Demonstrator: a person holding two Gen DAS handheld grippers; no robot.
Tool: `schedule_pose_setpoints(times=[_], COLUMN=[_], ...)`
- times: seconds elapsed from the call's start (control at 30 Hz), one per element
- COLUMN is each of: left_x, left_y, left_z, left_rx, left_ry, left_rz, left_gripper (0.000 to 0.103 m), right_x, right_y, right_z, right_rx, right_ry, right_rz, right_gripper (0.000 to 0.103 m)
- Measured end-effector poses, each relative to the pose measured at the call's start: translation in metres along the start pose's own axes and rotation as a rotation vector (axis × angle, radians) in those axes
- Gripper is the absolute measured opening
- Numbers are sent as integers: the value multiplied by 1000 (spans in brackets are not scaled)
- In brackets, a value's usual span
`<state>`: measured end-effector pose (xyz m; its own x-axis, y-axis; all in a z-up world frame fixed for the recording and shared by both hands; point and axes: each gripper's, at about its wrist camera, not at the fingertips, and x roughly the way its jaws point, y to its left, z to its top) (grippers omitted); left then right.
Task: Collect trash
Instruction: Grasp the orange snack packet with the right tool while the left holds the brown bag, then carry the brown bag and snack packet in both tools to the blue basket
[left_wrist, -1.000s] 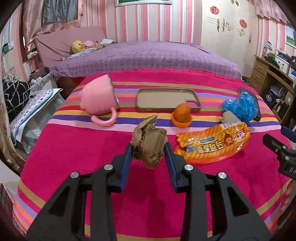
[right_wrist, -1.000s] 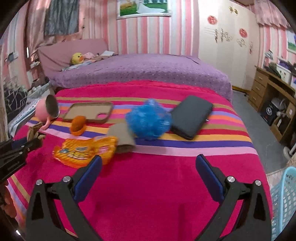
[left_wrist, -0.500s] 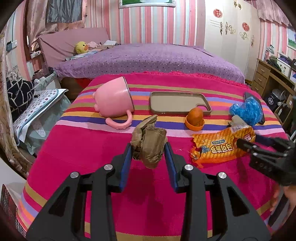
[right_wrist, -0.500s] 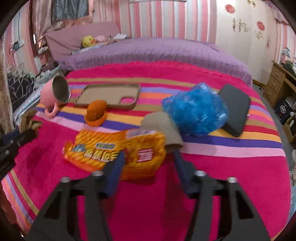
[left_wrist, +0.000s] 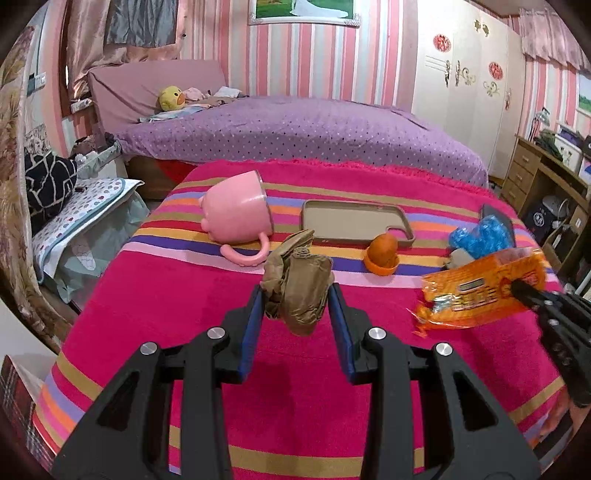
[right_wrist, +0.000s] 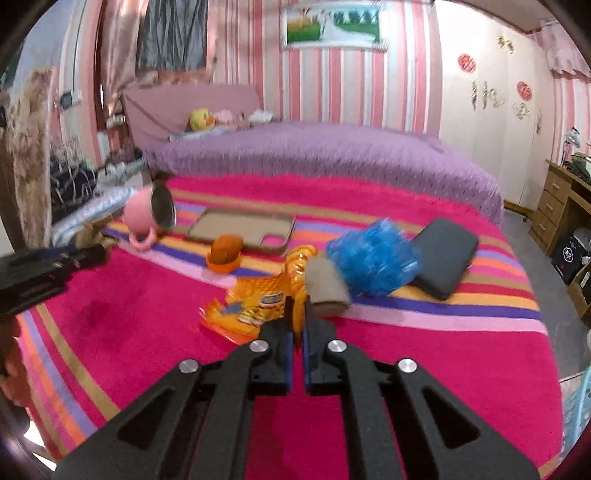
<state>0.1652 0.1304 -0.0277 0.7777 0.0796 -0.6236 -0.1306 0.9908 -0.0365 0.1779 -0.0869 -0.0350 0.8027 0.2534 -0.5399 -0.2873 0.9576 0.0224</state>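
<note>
Trash in both grips: my left gripper (left_wrist: 296, 299) clamps a crumpled brown wad (left_wrist: 298, 286), my right gripper (right_wrist: 297, 312) pinches the orange snack wrapper (right_wrist: 258, 299) above the striped blanket (right_wrist: 147, 332). Only the right view shows the dark pouch (right_wrist: 445, 256) whole — the blue mesh ball (right_wrist: 373, 254) hides it otherwise.

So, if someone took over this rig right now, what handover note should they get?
Left gripper: shut on the crumpled brown wad, held above the blanket.
Right gripper: shut on the orange snack wrapper, one end lifted.
Not yet picked up: blue plastic clump and grey scrap. The orange peel may also be trash.
Left: bin both held pieces; a blue basket shows at the right edge.
</note>
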Motion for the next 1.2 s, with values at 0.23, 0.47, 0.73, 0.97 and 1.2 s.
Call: schedule_pose_setpoints(times=[0.23, 0.47, 0.73, 0.97, 1.2], left_x=[-15, -28, -36, -30, -34], left_y=[-26, -65, -109, -129, -159], left_z=[1, -5, -15, -16, -17], left_rx=[3, 37, 98, 91, 98], left_ry=[-26, -38, -56, -37, -27], left_rz=[-30, -64, -72, -63, -74], left_gripper=[35, 35, 35, 35, 35], right_x=[-70, -99, -111, -115, -135], right_y=[-36, -92, -135, -164, -200], right_z=[6, -9, -18, -26, -34], right_rx=[-12, 55, 92, 116, 150], right_ry=[-109, -113, -115, -112, -129], right_rz=[-71, -130, -153, -164, -193], right_gripper=[3, 3, 3, 3, 3])
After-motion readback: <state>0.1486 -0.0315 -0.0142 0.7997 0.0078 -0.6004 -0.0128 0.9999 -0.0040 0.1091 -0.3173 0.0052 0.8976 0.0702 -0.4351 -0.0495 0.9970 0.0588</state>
